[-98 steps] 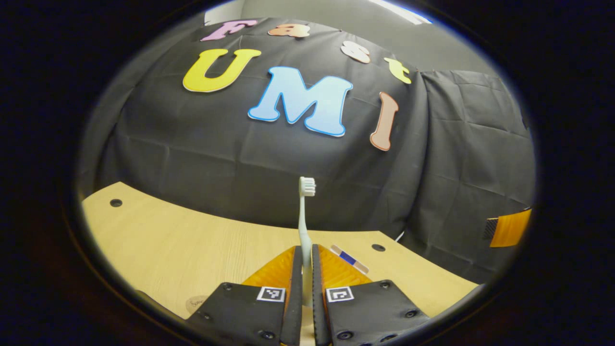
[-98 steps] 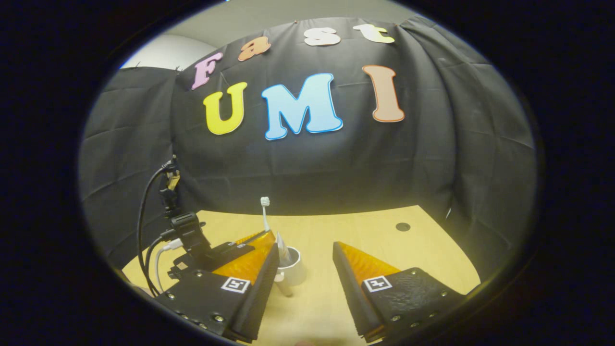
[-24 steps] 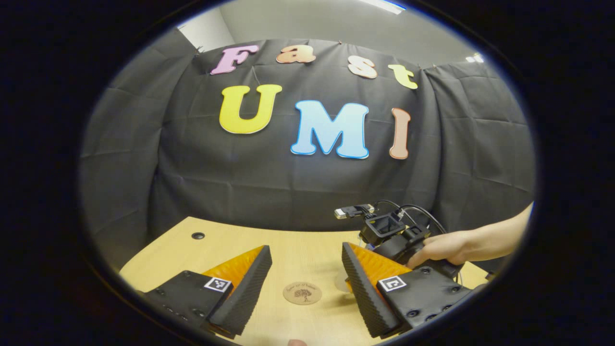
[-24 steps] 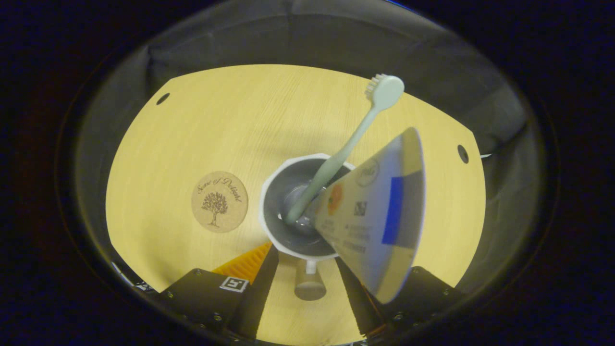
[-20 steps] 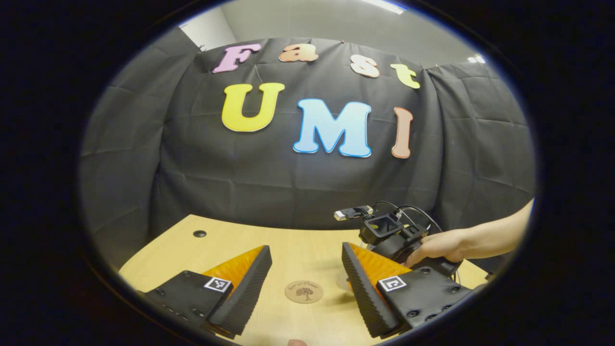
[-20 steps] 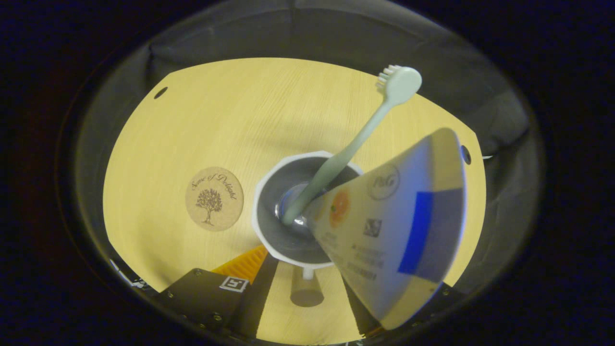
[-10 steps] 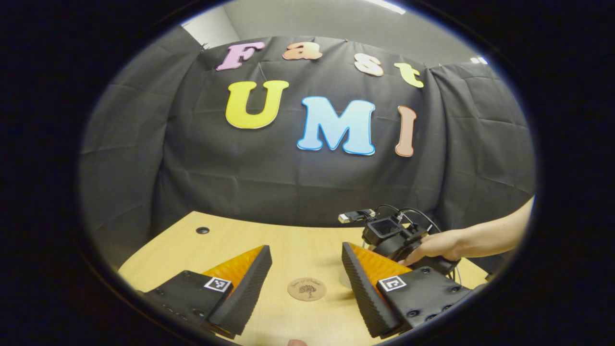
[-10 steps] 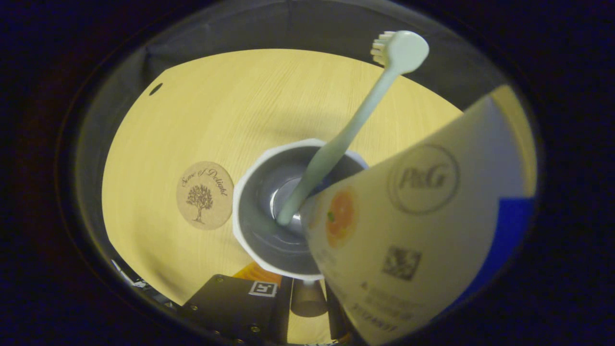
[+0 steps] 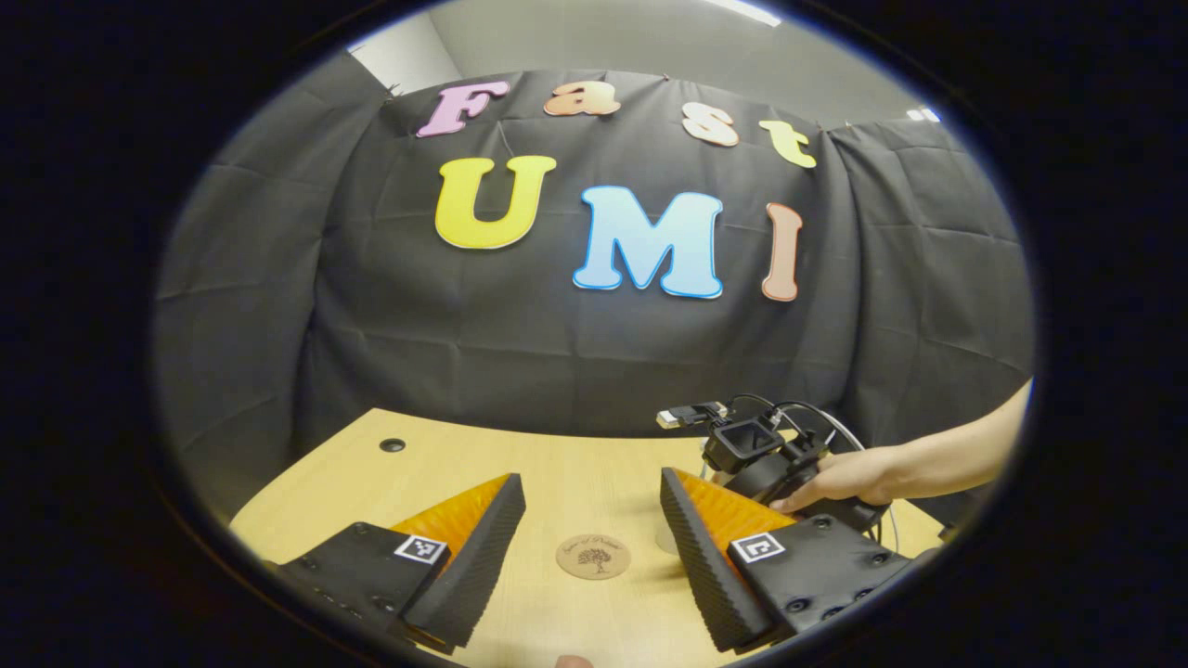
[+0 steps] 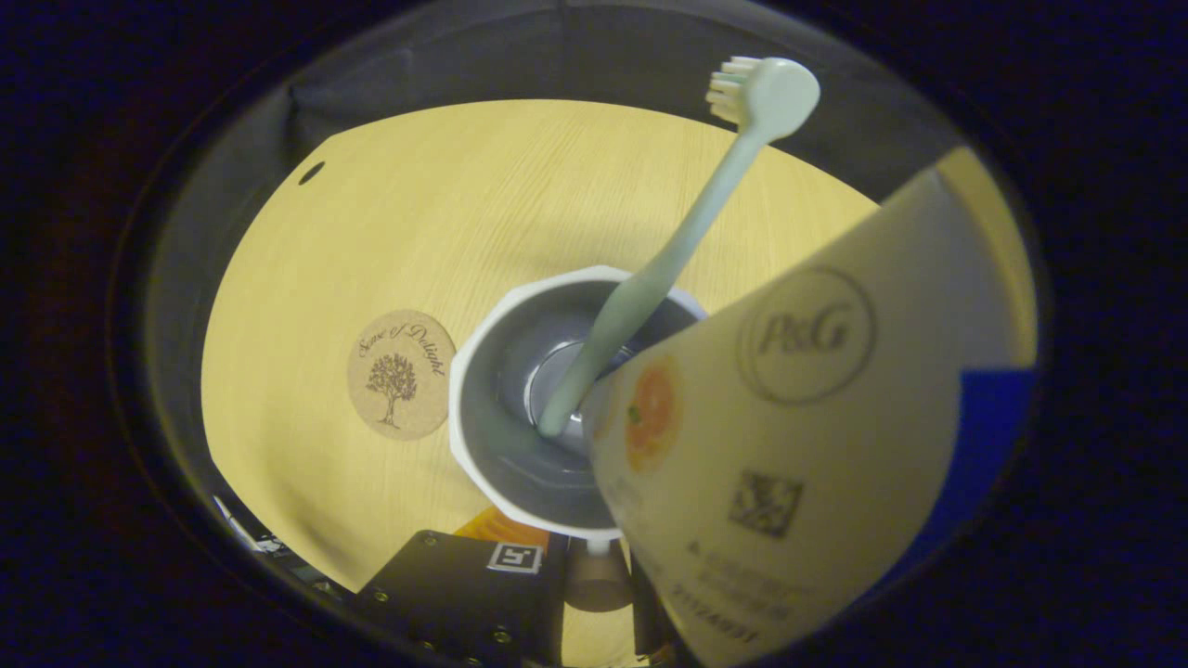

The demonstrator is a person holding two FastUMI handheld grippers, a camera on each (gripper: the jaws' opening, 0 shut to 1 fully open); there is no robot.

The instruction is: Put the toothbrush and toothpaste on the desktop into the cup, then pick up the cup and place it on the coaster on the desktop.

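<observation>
In the right gripper view I look straight down into a white cup (image 10: 461, 399) with a grey inside, standing right of the round cork coaster (image 10: 401, 374). A pale green toothbrush (image 10: 670, 258) leans in the cup, head up. The toothpaste tube (image 10: 807, 408) stands in it too and hides the cup's right side. My right gripper (image 10: 594, 549) is shut on the cup's handle (image 10: 594, 580) at the near rim. In the left gripper view my left gripper (image 9: 589, 479) is open and holds nothing, with the coaster (image 9: 593, 557) on the table between its fingers.
The light wooden table (image 9: 557, 464) has a small round hole (image 9: 392, 444) at its far left and ends at the black cloth wall. A hand (image 9: 835, 478) holds the right gripper (image 9: 770, 459) to the right of my left gripper. Another hole (image 10: 311, 173) marks the table's far corner.
My left gripper let go of the toothbrush, which now stands in the cup, and drew back open. My right gripper came down over the cup and closed on its handle.
</observation>
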